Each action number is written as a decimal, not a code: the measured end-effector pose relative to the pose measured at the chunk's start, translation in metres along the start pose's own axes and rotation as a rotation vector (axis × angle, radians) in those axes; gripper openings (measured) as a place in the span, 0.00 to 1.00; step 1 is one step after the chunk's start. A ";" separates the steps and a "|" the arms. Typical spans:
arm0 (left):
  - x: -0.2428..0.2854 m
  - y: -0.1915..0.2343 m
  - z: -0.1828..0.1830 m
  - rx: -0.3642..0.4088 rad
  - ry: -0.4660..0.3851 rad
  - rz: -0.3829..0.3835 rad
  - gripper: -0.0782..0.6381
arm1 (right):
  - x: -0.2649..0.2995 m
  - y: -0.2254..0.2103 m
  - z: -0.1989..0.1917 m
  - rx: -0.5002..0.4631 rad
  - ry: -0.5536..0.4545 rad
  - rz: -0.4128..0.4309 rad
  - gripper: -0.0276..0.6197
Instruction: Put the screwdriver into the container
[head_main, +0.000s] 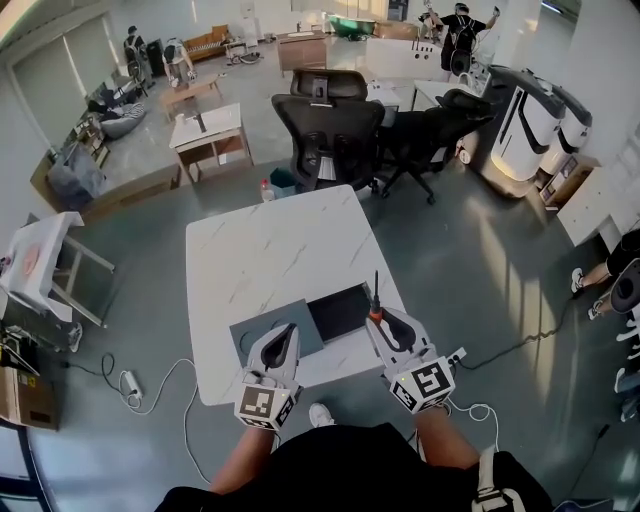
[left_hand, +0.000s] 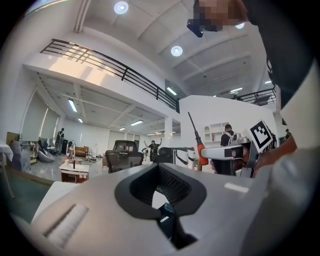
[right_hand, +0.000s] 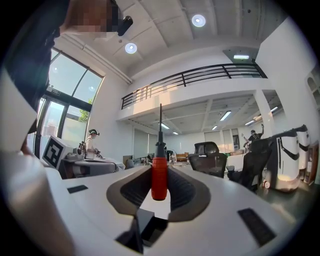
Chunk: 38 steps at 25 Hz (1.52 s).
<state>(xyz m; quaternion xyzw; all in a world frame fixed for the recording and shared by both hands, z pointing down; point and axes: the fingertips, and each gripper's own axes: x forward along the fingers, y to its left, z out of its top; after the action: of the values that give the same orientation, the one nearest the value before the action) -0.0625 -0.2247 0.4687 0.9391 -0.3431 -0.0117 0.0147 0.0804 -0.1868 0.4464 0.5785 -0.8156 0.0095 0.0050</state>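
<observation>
The screwdriver has a red handle and a thin dark shaft pointing up and away. My right gripper is shut on the handle, holding it upright just right of the container. That container is a dark open box at the near edge of the white marble table, with a grey flat lid lying to its left. My left gripper hovers over the lid, shut and empty. In the left gripper view the screwdriver stands out to the right.
Two black office chairs stand past the table's far edge. Cables and a power strip lie on the floor at the left, and another strip hangs by the table's right corner. A person stands far back.
</observation>
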 end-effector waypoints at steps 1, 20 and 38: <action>0.002 0.001 -0.001 0.002 0.002 -0.012 0.12 | 0.002 0.000 0.000 0.002 0.002 -0.002 0.20; 0.036 0.014 -0.023 -0.026 0.043 0.042 0.12 | 0.038 -0.022 -0.025 -0.049 0.075 0.083 0.20; 0.057 0.031 -0.047 -0.051 0.103 0.263 0.12 | 0.072 -0.070 -0.121 -0.643 0.372 0.349 0.19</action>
<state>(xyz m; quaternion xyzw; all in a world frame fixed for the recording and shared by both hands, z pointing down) -0.0378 -0.2841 0.5158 0.8848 -0.4614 0.0296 0.0575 0.1226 -0.2758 0.5690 0.3886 -0.8481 -0.1407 0.3315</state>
